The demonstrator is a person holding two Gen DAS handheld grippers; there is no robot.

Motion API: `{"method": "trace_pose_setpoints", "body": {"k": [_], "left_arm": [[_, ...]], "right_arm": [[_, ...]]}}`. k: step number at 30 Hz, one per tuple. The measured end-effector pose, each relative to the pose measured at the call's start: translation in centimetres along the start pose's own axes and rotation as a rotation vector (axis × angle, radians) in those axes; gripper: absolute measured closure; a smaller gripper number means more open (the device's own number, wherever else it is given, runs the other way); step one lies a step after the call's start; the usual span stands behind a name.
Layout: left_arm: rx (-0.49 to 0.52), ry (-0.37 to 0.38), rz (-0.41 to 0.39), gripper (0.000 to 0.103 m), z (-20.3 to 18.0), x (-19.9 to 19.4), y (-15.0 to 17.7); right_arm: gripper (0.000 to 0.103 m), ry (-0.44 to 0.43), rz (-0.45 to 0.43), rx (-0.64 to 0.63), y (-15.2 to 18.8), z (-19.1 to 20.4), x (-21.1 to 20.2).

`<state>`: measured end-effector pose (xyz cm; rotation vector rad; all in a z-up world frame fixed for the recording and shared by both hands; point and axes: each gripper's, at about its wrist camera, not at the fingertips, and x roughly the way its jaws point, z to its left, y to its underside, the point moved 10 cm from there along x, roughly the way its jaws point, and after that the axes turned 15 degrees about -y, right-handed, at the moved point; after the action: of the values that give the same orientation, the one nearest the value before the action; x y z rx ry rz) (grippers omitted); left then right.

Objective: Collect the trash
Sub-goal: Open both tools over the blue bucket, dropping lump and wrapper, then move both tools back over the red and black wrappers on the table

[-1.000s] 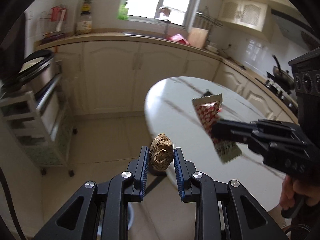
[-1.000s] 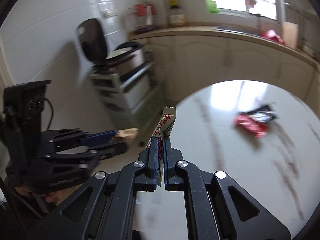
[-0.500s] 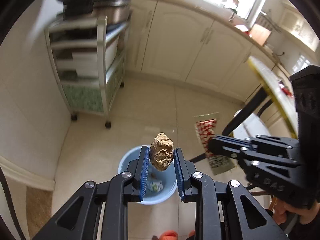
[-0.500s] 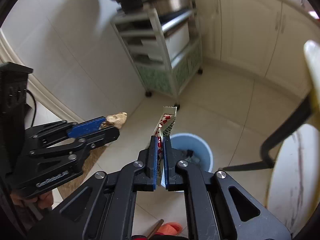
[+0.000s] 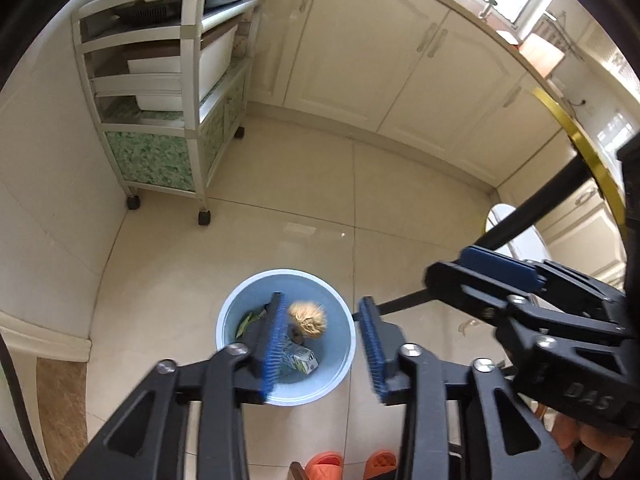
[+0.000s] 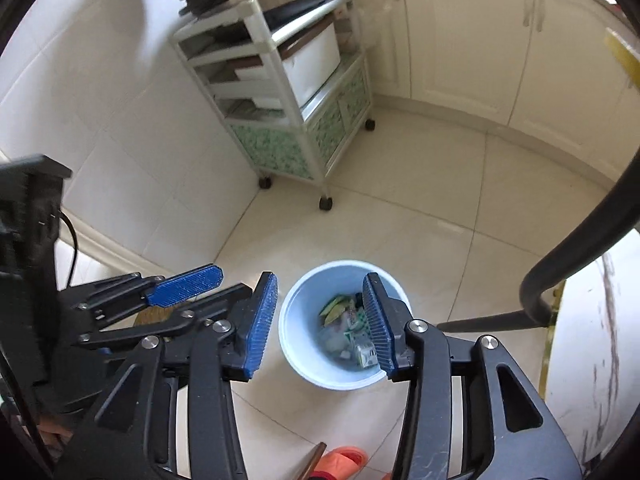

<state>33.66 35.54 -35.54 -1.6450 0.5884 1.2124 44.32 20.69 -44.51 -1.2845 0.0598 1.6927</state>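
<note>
Both grippers hang over the light-blue bin (image 5: 344, 360) on the tiled floor (image 5: 300, 208), pointing steeply down. Left gripper (image 5: 322, 344): jaws apart & opening, nothing pinched; the tan crumpled lump (image 5: 308, 317) shows blurred in the gap between the blue pads, clear of both, over the bin's mouth, within its rim. Right gripper (image 6: 322, 322): jaws also apart & opening, nothing between the pads; the bin's mouth shows through the gap. In the bin: mixed trash, incl. a small green-white carton (image 6: 367, 356) and green wrappers (image 6: 336, 306), all below the rim. The red-white wrapper can't be picked out among it. Bin rim (image 6: 296, 356) is round & unbroken, w/ bare floor all round it. In the right wrist view the left gripper (image 6: 184, 280) sits just left of the right one, close beside it but apart. Wheeled shelf cart (image 5: 168, 92) stands well back from the bin against the wall, w/ open floor between. Cream cabinets (image 5: 400, 60) run along the far side, also well clear. To the right: a black chair back (image 6: 576, 256) curves near the bin, and the marble table (image 6: 592, 340) w/ gold edge trim lies past it, the tightest side. Orange slippers (image 5: 324, 462) at the bottom edge, near the bin's near side.
</note>
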Motion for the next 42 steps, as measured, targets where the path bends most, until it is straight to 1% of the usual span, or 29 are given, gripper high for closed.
{"method": "trace_pose_setpoints", "body": {"k": [1, 2, 4, 7, 9, 11, 13, 14, 16, 18, 20, 21, 23, 25, 27, 28, 29, 31, 32, 34, 35, 37, 39, 42], "left_arm": [[0.005, 0.019, -0.004, 0.054, -0.3, 0.1, -0.1], [0.000, 0.014, -0.009, 0.049, -0.4, 0.0, -0.2], [-0.002, 0.016, -0.027, 0.048, -0.7, -0.4, -0.1], [-0.002, -0.005, -0.059, 0.046, -0.4, -2.2, 0.5], [0.008, -0.019, -0.102, 0.045, -0.2, -4.0, 0.5], [0.013, -0.048, -0.169, 0.042, 0.2, -6.8, 0.0], [0.013, -0.058, -0.240, 0.036, 0.0, -9.6, -1.0], [0.012, -0.059, -0.277, 0.034, -0.3, -11.1, -1.6], [0.032, -0.027, -0.346, 0.032, -1.7, -13.8, -2.6], [0.068, 0.002, -0.404, 0.028, -4.1, -16.5, -3.4], [0.115, 0.036, -0.444, 0.027, -7.2, -18.4, -4.2], [0.138, 0.029, -0.447, 0.027, -8.4, -18.9, -4.4], [0.190, 0.062, -0.474, 0.025, -12.4, -20.2, -5.1], [0.230, 0.095, -0.483, 0.023, -15.4, -20.6, -5.6], [0.273, 0.139, -0.472, 0.020, -18.9, -20.4, -6.2], [0.289, 0.155, -0.468, 0.020, -20.4, -20.2, -6.6], [0.309, 0.160, -0.456, 0.020, -22.3, -19.8, -7.1], [0.344, 0.202, -0.449, 0.020, -25.8, -19.0, -7.9], [0.358, 0.220, -0.441, 0.020, -27.6, -18.6, -8.4], [0.379, 0.235, -0.418, 0.020, -30.2, -17.2, -9.7], [0.388, 0.233, -0.410, 0.020, -30.8, -15.9, -11.2], [0.411, 0.202, -0.386, 0.020, -32.6, -13.9, -12.4], [0.435, 0.196, -0.369, 0.020, -34.6, -12.5, -12.9], [0.437, 0.195, -0.332, 0.020, -36.5, -10.6, -13.8]], "right_arm": [[0.060, -0.003, -0.003, 0.005, -0.1, 0.0, -0.3], [0.057, -0.011, -0.011, 0.010, -0.2, -0.1, -0.6], [0.056, -0.018, -0.020, 0.014, -0.3, 0.1, -1.3], [0.055, -0.047, -0.037, 0.015, -0.5, 1.0, -2.2], [0.055, -0.067, -0.050, 0.009, -0.5, 2.0, -3.2], [0.054, -0.075, -0.079, -0.019, -0.8, 3.4, -4.7], [0.054, -0.088, -0.139, -0.071, -1.6, 5.3, -7.4], [0.052, -0.103, -0.179, -0.078, -2.0, 6.0, -9.0], [0.046, -0.119, -0.233, -0.087, -2.7, 6.9, -11.8], [0.039, -0.107, -0.300, -0.105, -3.5, 7.3, -15.4], [0.038, -0.086, -0.341, -0.105, -4.0, 6.9, -18.5], [0.034, -0.078, -0.366, -0.100, -4.3, 6.4, -20.3], [0.025, -0.029, -0.400, -0.074, -4.7, 4.4, -23.8], [0.025, 0.024, -0.425, -0.056, -5.1, 1.9, -26.8], [0.025, 0.139, -0.440, -0.029, -5.3, -1.8, -29.7], [0.025, 0.198, -0.436, -0.010, -5.2, -4.2, -31.1], [0.025, 0.237, -0.438, 0.014, -5.2, -6.3, -32.2], [0.025, 0.305, -0.419, 0.067, -5.0, -10.6, -33.9], [0.025, 0.324, -0.412, 0.100, -4.9, -12.7, -34.7], [0.025, 0.318, -0.376, 0.190, -4.5, -16.9, -34.7], [0.025, 0.307, -0.372, 0.236, -4.3, -18.9, -34.6], [0.026, 0.289, -0.353, 0.307, -3.8, -22.4, -34.3], [0.029, 0.249, -0.347, 0.351, -3.7, -24.8, -33.6], [0.030, 0.228, -0.340, 0.389, -3.9, -27.3, -32.4]]}}
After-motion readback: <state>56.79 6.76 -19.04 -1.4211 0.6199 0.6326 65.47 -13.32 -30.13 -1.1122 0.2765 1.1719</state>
